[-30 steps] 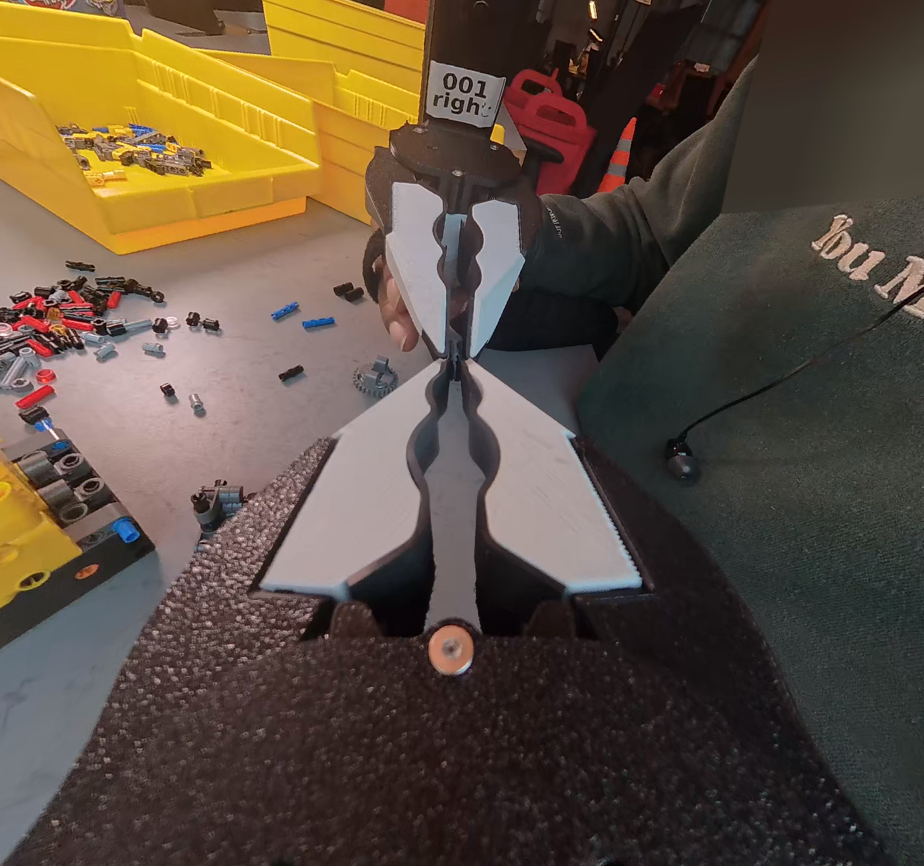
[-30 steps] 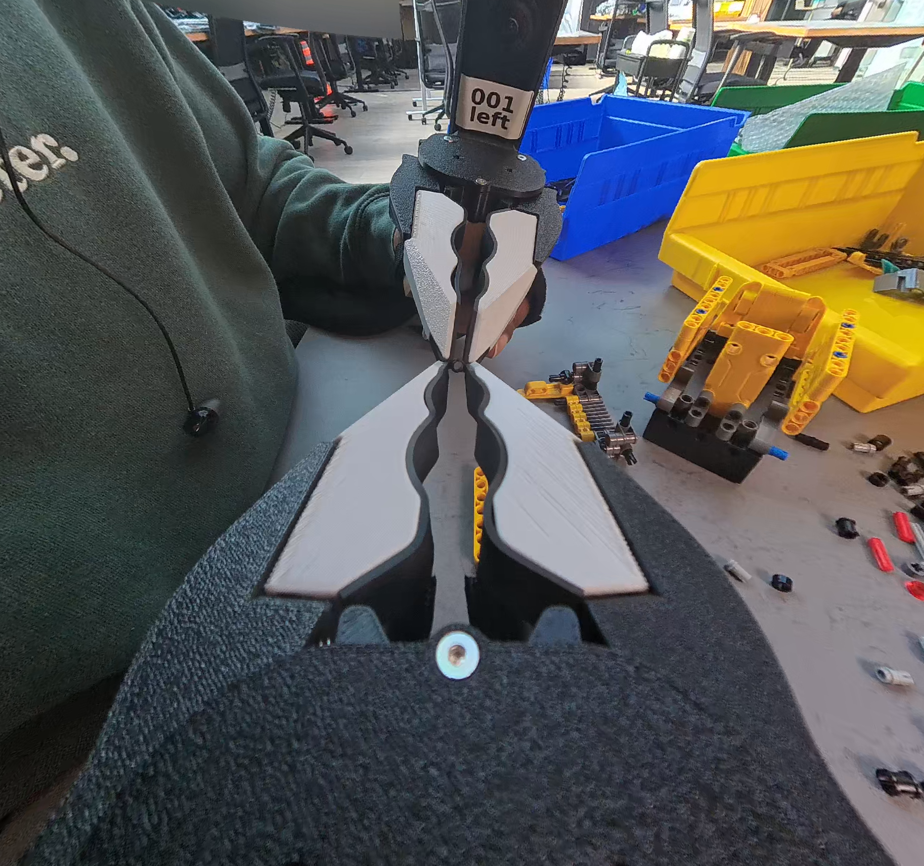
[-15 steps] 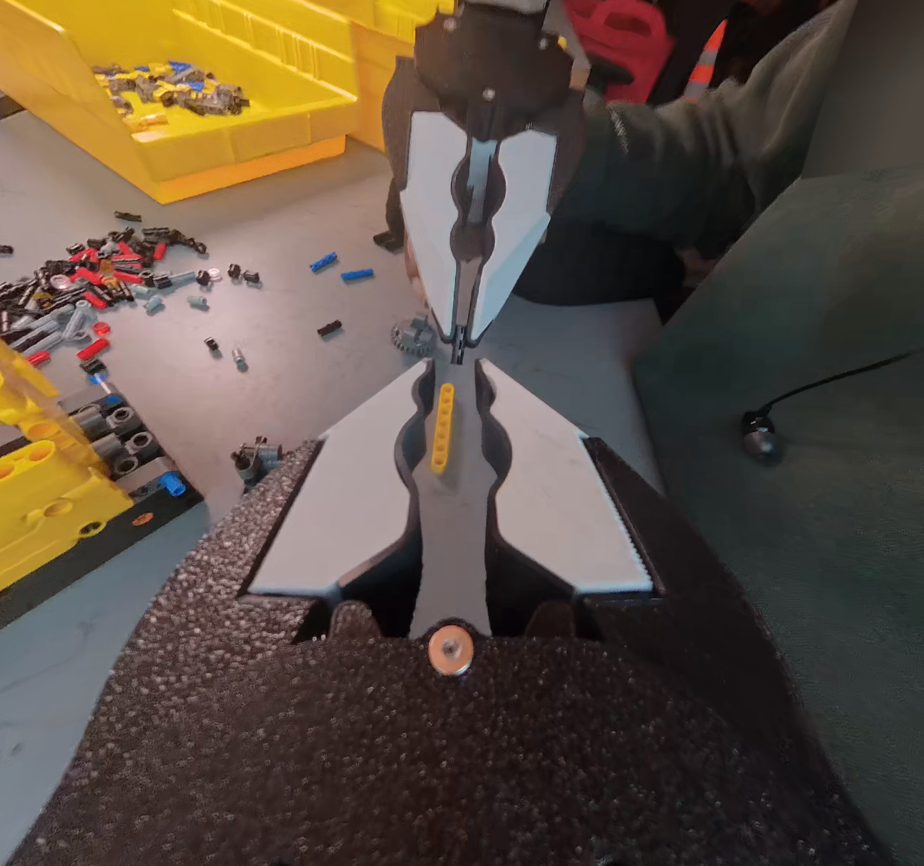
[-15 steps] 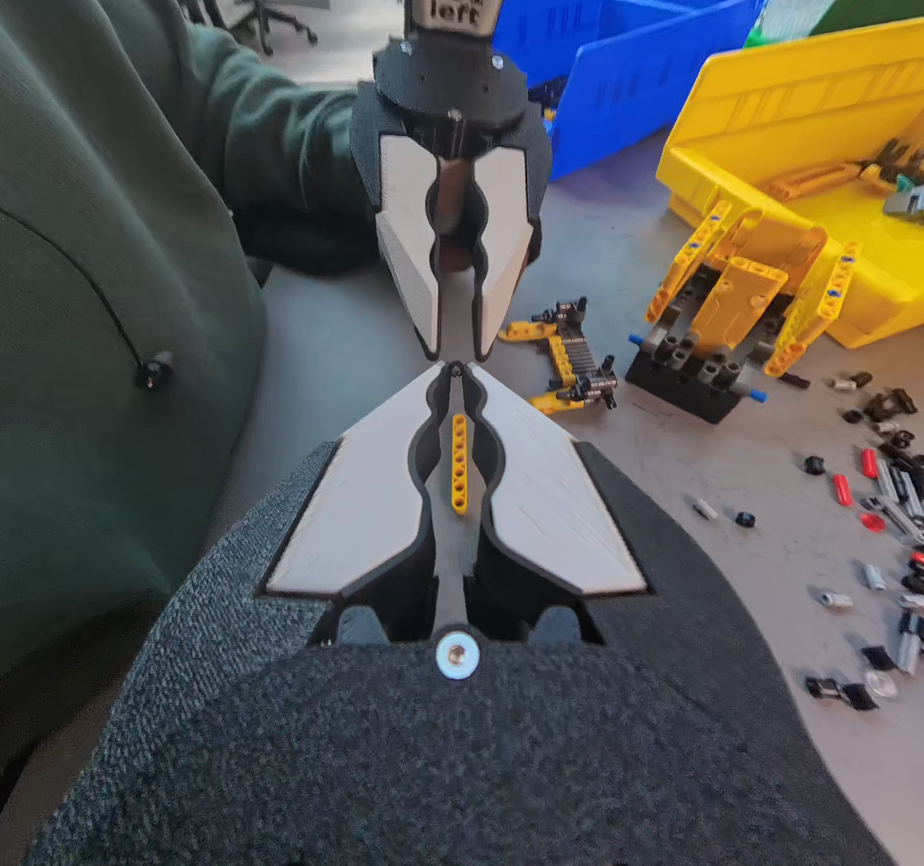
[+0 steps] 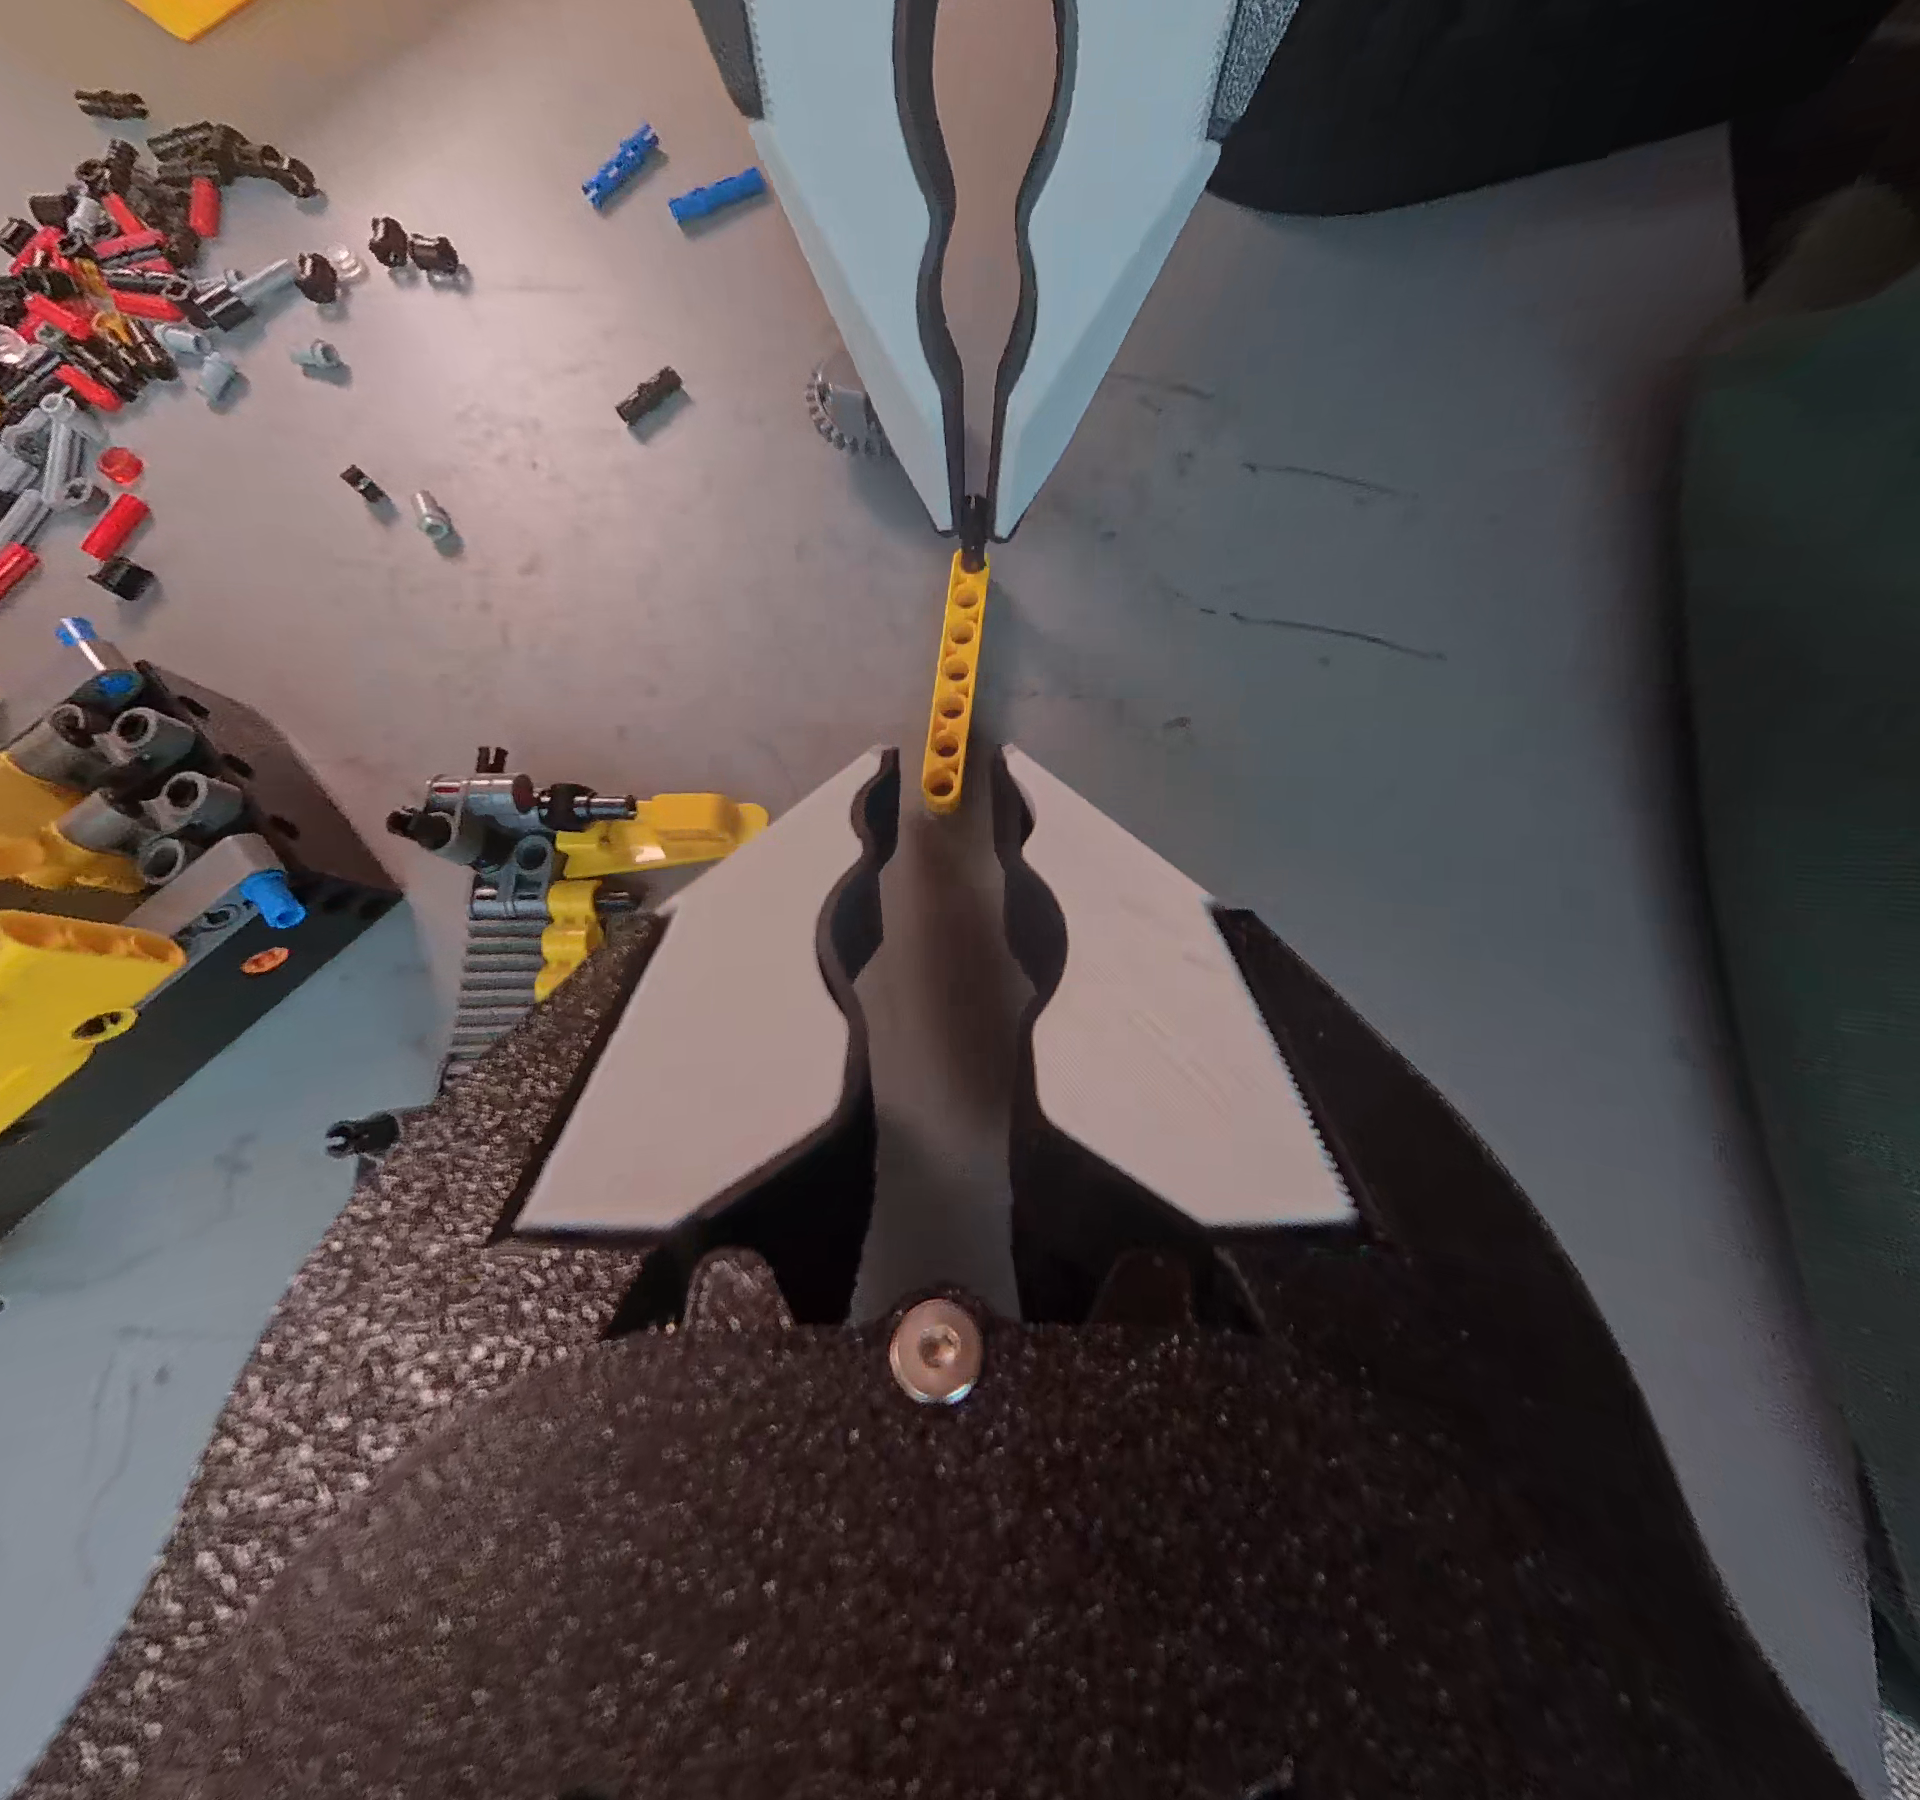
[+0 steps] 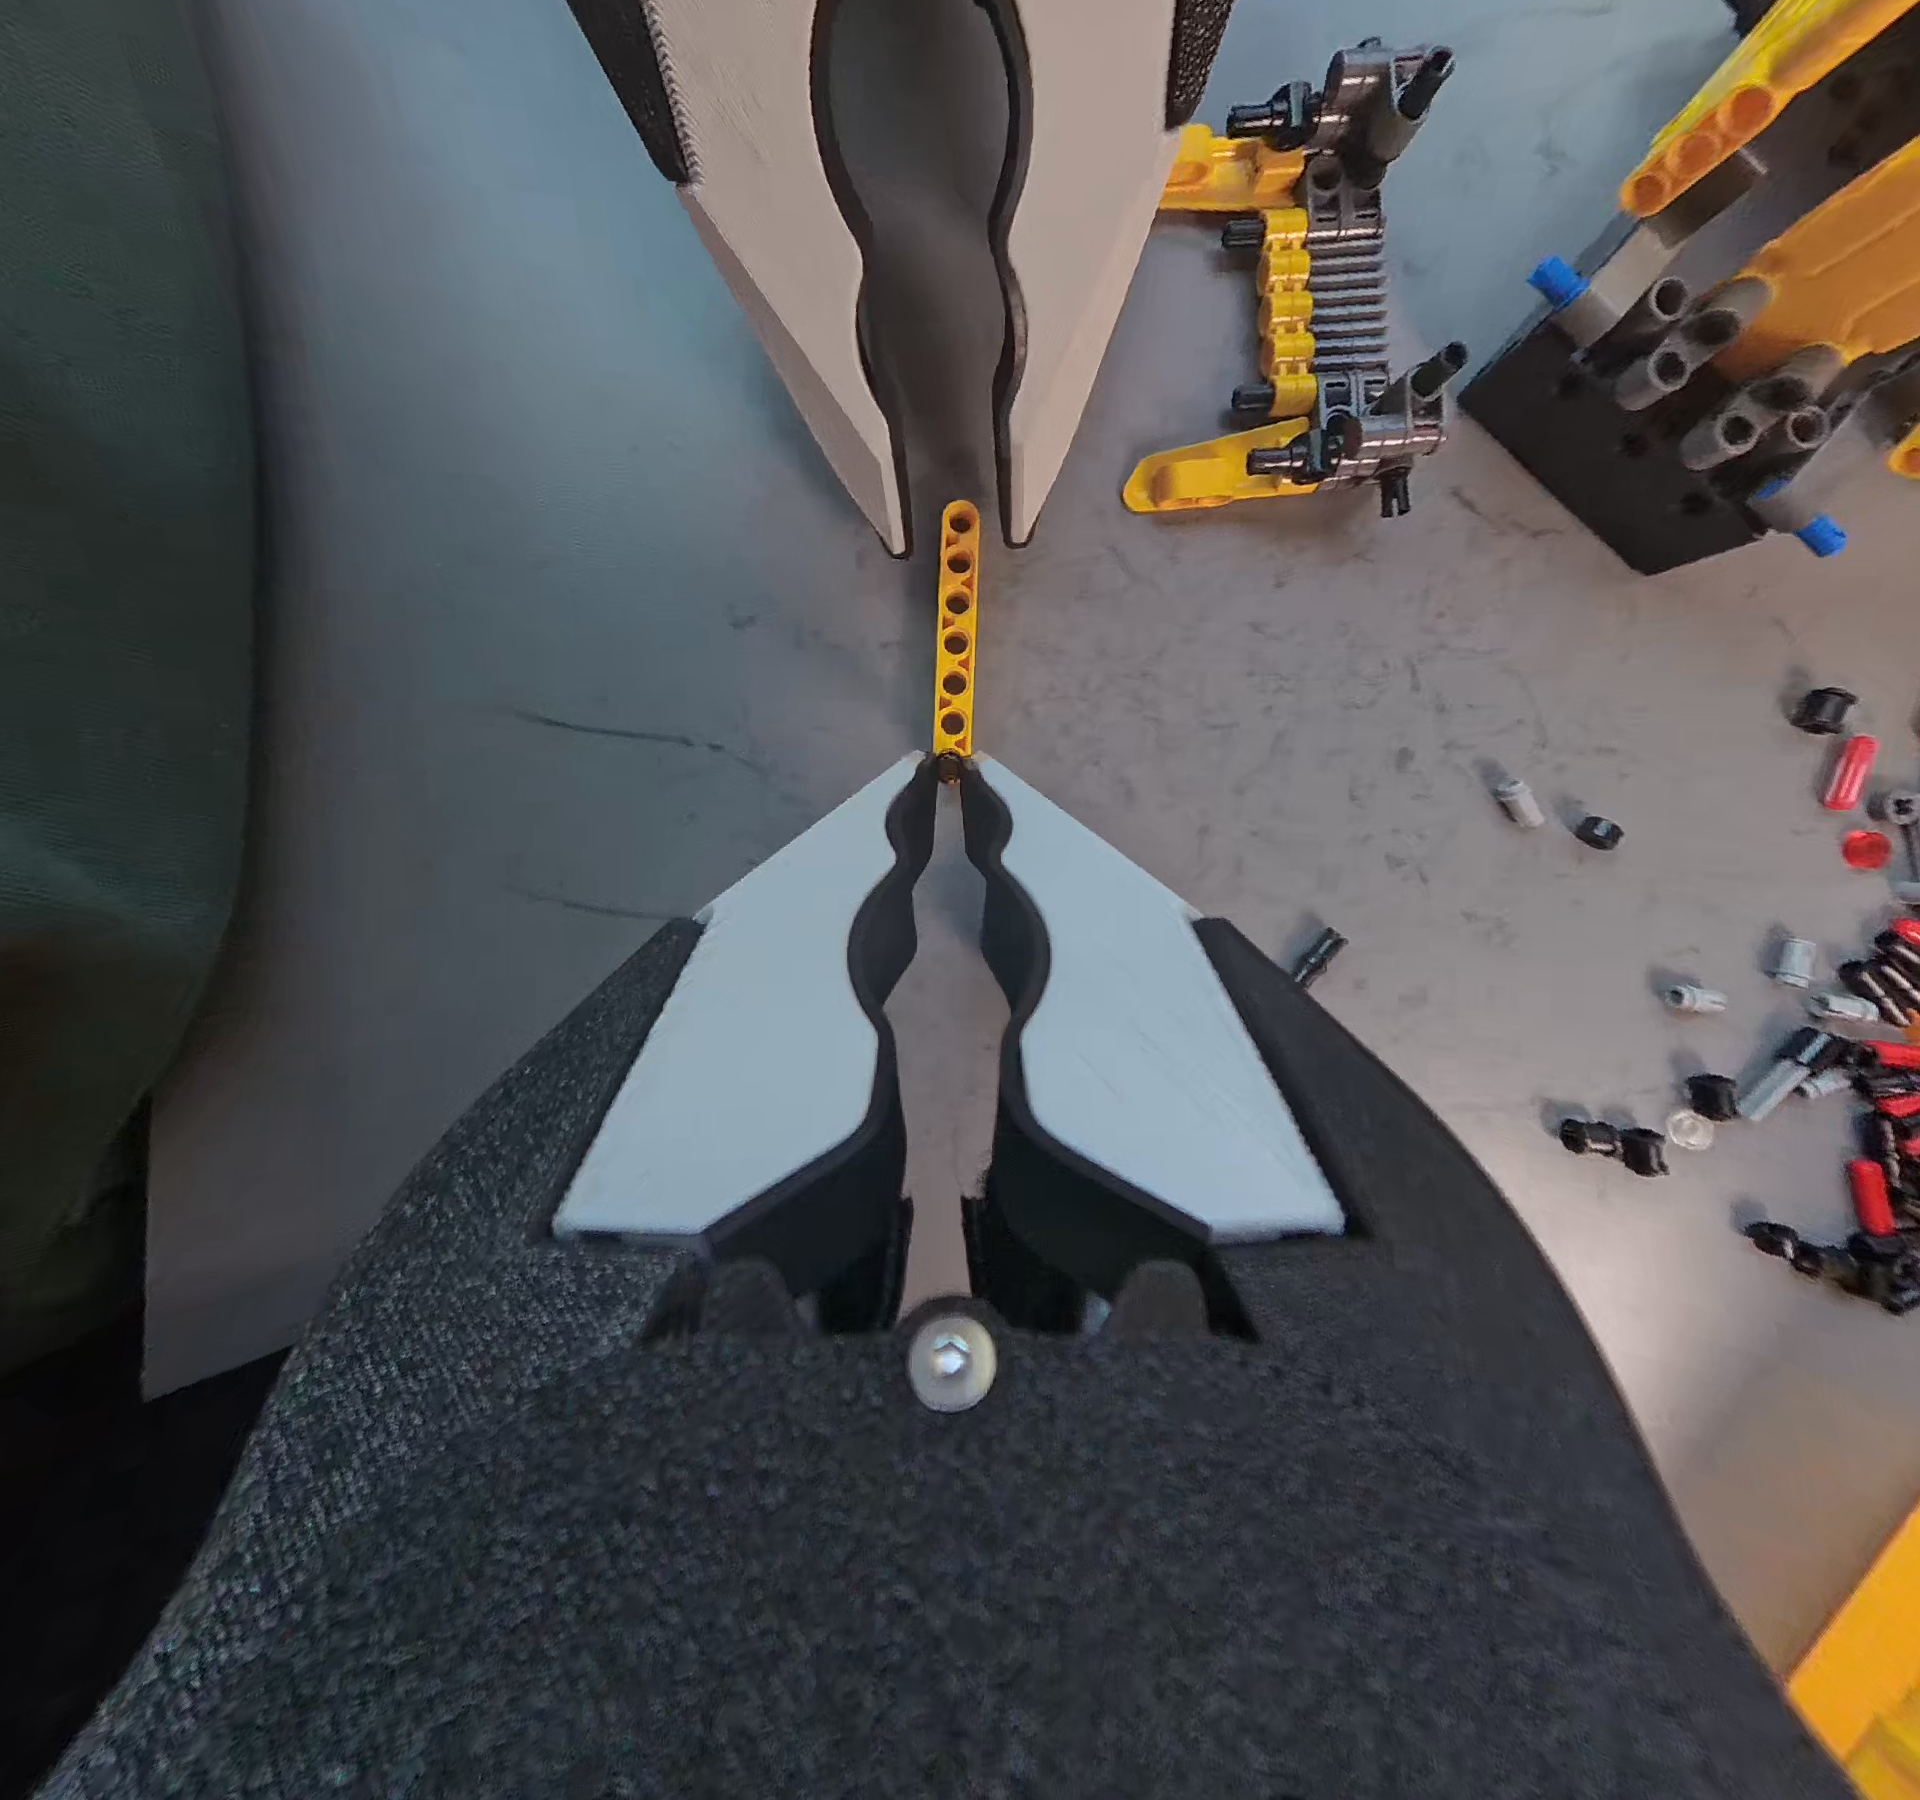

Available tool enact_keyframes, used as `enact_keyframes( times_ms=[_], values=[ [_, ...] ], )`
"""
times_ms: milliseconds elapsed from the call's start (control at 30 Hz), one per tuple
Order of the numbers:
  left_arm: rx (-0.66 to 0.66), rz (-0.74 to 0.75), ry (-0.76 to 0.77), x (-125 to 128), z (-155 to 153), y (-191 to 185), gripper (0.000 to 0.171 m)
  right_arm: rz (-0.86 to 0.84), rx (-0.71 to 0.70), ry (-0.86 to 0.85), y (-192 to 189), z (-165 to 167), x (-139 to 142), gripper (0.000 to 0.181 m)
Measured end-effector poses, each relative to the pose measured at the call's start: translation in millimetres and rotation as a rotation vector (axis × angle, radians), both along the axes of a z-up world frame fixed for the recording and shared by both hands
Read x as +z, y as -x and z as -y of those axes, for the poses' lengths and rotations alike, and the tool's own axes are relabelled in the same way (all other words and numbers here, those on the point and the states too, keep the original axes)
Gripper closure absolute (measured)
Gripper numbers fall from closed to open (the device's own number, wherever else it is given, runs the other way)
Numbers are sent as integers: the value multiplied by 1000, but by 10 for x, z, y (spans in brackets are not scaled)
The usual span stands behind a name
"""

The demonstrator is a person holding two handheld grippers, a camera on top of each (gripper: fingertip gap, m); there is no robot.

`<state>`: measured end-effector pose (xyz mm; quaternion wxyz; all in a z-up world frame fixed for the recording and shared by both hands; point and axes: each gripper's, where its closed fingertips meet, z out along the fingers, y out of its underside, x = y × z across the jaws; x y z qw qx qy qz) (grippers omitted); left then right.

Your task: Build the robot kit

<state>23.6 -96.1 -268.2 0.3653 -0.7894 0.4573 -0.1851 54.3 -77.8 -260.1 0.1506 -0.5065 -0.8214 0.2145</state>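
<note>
My right tongs (image 6: 948,763) are pinched on a small black pin stuck in one end of the yellow beam (image 6: 957,630), holding it above the desk (image 6: 1299,670) so its free end pokes between my open left tongs (image 5: 943,774).

Both grippers, tip to tip.
My right gripper (image 6: 948,763): fingers (image 6: 790,1002) pinched nearly together at the tips. My left gripper (image 5: 943,763): fingers (image 5: 727,1002) parted, facing the right.
</note>
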Motion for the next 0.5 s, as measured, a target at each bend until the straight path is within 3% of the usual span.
enact_keyframes(
  times_ms=[133, 500],
  values=[
    [0, -32, -10, -36, 0, 0, 164, 35, 1, -9, 20, 6, -6, 178],
    [-8, -21, 6, -41, 8, -10, 165, 171, 101, -77, 23, -2, -20, 178]
  ],
)
